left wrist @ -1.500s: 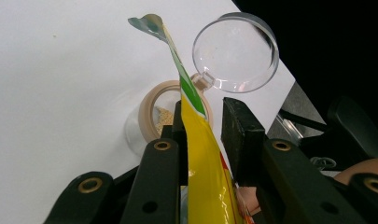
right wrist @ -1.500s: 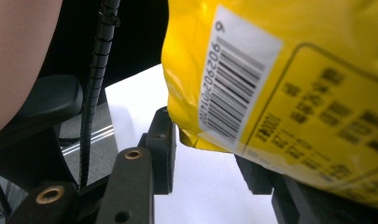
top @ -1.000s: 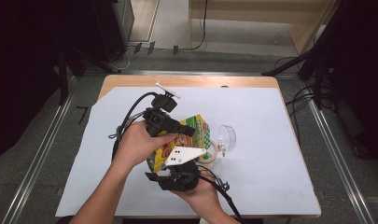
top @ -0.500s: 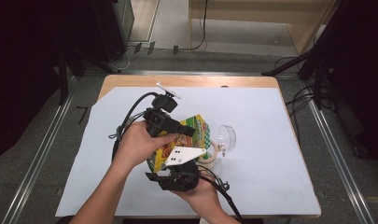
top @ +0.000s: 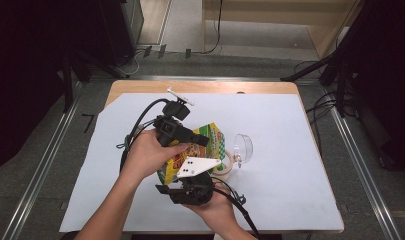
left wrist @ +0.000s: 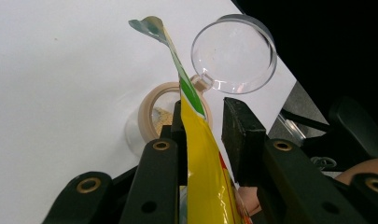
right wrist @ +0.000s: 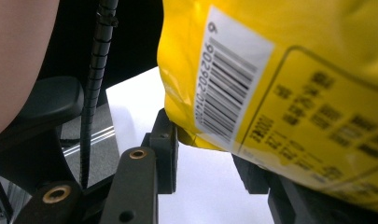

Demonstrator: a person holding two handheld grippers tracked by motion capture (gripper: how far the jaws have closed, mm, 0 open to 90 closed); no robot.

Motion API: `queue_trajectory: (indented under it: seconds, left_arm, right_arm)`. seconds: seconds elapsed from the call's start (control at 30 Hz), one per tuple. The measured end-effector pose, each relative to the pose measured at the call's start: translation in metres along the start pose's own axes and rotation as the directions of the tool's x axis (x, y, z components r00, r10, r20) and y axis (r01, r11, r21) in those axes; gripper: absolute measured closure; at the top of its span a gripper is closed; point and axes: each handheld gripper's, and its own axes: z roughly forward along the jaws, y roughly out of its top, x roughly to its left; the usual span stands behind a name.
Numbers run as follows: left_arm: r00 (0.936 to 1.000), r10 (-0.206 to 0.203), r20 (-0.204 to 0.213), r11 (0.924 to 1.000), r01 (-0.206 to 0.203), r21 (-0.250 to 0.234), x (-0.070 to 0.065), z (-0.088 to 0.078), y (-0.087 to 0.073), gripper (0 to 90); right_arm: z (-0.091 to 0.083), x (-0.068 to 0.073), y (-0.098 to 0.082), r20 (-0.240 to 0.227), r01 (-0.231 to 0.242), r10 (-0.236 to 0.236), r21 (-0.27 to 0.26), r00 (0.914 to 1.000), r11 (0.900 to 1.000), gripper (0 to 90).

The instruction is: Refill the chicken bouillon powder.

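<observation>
A yellow and green snack bag point(top: 209, 142) is held tilted above the white table cover. Its open top end point(left wrist: 151, 25) hangs over a small jar with a beige rim point(left wrist: 147, 116) point(top: 226, 167) and a clear hinged lid point(left wrist: 233, 53) point(top: 243, 148) flipped open. Some yellowish bits lie inside the jar. My left gripper point(top: 205, 140) point(left wrist: 203, 126) is shut on the bag's upper part, seen edge-on between its jaws. My right gripper point(top: 190, 174) point(right wrist: 207, 158) grips the bag's bottom corner point(right wrist: 270, 84) beside the barcode, from the near side.
A white sheet point(top: 290, 150) covers the wooden table point(top: 205, 86), with bare room to the right and far side of the jar. Black cables point(top: 140, 120) trail from both grippers. Metal floor rails point(top: 40, 165) run along both sides of the table.
</observation>
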Motion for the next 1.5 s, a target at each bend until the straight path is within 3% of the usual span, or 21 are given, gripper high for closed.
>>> queue_trajectory:
  seconds: [1.5]
  left_arm:
    - [0.9998, -0.017, 0.003, 0.9998, 0.017, 0.005, 0.0027, 0.0021, 0.0052, 74.7]
  right_arm:
    - [-0.0003, -0.0002, 0.0037, 0.008, -0.028, 0.028, 0.002, 0.9996, 1.0, 65.3]
